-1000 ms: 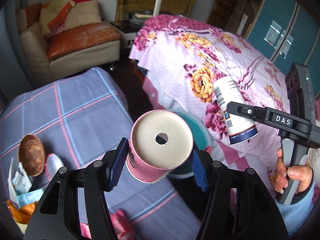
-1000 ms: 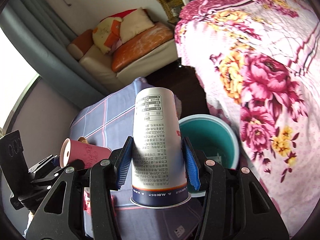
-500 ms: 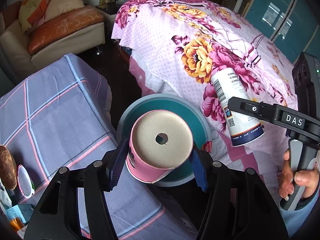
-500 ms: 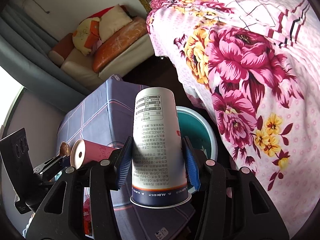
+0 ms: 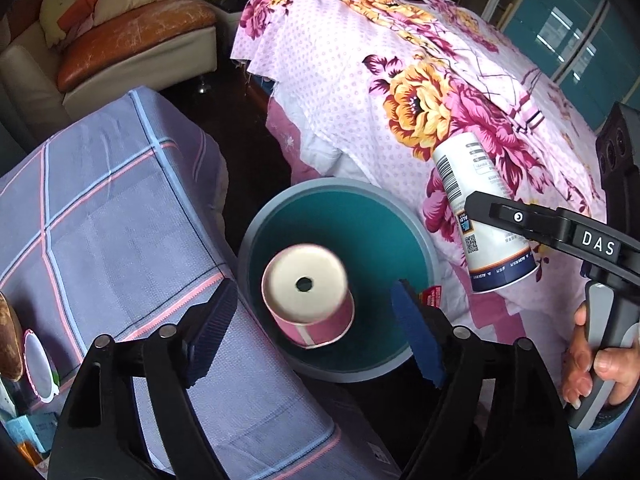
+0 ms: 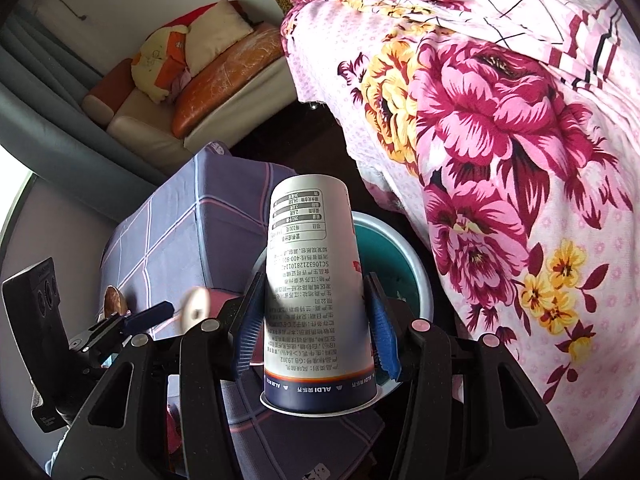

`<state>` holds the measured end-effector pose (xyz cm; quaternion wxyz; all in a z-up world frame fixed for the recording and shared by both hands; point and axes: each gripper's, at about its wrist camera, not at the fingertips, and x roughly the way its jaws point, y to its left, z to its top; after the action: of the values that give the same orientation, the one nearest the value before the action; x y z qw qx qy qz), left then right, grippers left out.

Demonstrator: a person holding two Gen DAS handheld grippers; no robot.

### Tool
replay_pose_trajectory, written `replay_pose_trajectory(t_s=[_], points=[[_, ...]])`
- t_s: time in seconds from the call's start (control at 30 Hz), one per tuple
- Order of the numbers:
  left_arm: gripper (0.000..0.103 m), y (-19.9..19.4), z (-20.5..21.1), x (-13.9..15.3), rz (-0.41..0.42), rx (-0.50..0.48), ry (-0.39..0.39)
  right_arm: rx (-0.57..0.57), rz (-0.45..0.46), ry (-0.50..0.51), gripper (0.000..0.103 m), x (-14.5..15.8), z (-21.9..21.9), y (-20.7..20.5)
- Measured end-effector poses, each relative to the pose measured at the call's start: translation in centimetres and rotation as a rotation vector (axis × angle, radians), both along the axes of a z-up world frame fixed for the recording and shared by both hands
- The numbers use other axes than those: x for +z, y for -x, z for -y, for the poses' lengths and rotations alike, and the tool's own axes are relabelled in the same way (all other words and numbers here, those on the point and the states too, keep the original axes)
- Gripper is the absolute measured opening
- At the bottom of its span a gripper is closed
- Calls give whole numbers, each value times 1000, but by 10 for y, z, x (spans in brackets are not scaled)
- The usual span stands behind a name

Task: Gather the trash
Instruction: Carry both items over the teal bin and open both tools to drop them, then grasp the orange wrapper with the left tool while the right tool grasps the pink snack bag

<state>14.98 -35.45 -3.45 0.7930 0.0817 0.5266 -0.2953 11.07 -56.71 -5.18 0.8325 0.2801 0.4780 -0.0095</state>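
Observation:
My left gripper (image 5: 314, 320) hangs over a teal bin (image 5: 340, 184) on the floor, and its jaws are opening. A pink paper cup (image 5: 308, 292), bottom toward the camera, is clear of both blue pads and drops into the bin's mouth, blurred. In the right wrist view the same pink cup (image 6: 198, 304) shows as a blur beside the left gripper (image 6: 148, 316). My right gripper (image 6: 316, 320) is shut on a white and navy printed cup (image 6: 312, 280), held upside down just right of the bin (image 6: 416, 272). That white cup (image 5: 484, 216) also shows in the left wrist view.
A low table under a blue plaid cloth (image 5: 120, 208) stands left of the bin, with a brown round object and wrappers (image 5: 12, 344) at its near-left edge. A floral-covered bed (image 5: 400, 80) lies to the right and a sofa (image 5: 132, 40) behind. A hand (image 5: 592, 368) holds the right gripper's handle.
The left jaws have spread and the pink cup has left the pads, falling toward the bin. Both grippers have sunk closer to the bin; the right keeps its cup.

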Motion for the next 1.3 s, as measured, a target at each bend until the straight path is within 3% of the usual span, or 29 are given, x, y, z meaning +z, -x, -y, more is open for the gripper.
replay_pose_trajectory(t_s=[0.43,0.57,0.83,1.3], points=[[82,-2,-35,10,-14,42,43,31,-55,35,48,-10,-16,-19],[89,-1,-45,15,-15,57,58,31,-57,45,65,-6,-25,-20],[90,10,-72,30,7,72,76,50,-57,58,75,11,-46,-8],[93,64,-190,63,81,178,81,158,-69,69,77,40,-133,35]])
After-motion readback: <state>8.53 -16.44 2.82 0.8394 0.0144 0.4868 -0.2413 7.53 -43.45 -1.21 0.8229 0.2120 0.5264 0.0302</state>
